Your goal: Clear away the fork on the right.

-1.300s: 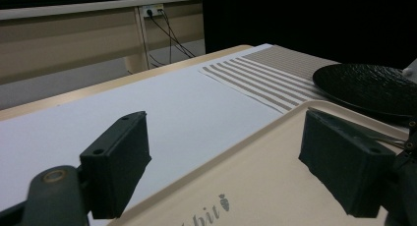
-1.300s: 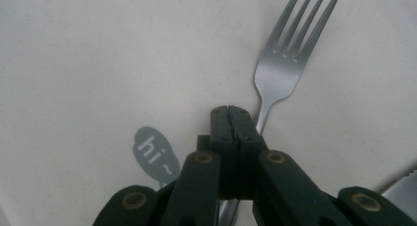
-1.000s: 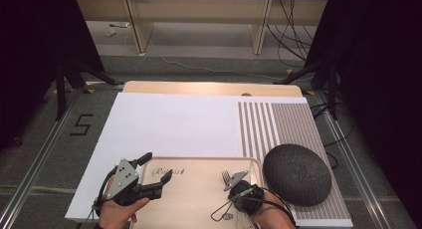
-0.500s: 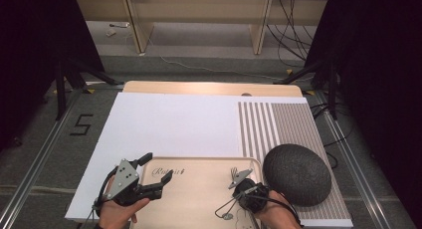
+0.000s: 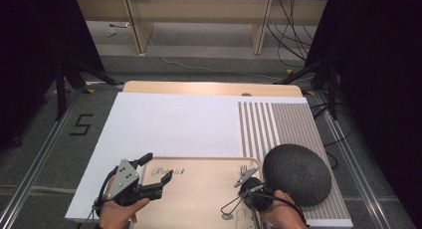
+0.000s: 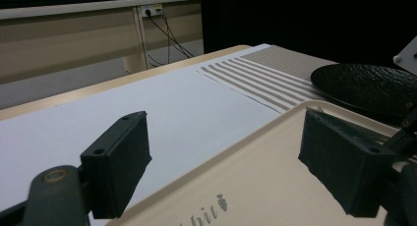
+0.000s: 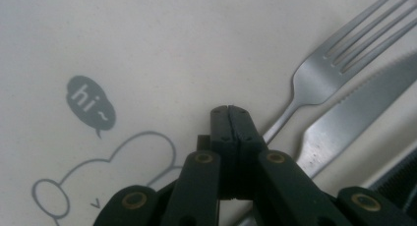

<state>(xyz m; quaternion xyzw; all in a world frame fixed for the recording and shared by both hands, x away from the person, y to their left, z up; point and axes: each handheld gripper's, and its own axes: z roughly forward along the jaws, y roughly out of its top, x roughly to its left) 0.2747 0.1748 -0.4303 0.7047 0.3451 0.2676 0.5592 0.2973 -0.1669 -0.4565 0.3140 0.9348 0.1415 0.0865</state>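
Right jaws: pressed fully together. The right gripper (image 7: 229, 113) points down at the tray; whether the fork handle is pinched between the tips cannot be told, since it passes just behind them.
Left jaws: spread wide, holding nothing. The left gripper (image 5: 158, 170) hovers over the tray's 9 o'clock edge, one jaw over the white sheet, the other over the tray.
Fork (image 7: 314, 76): lying flat on the tray, tines toward 1 o'clock in the right gripper view, handle running down to the right gripper's closed tips.
Knife (image 7: 351, 118): lying just beside the fork on its 4 o'clock side, serrated edge facing the fork.
Tray (image 5: 199, 194): pale wood colour, printed with a rabbit outline and a "hi~" speech bubble, at the table's 6 o'clock edge.
Plate (image 5: 296, 174): dark, rough-textured, round, at the tray's 3 o'clock side on the striped placemat (image 5: 276, 129).
White sheet (image 5: 169, 124): covers the table from centre to 9 o'clock.
Step in hand: probably picking the fork off the tray.
Next move: likely lifting the fork clear of the knife and carrying it toward the placemat; a firm grip needs confirming first.
Count: one fork, one knife, one plate, one tray, one placemat, two grippers.
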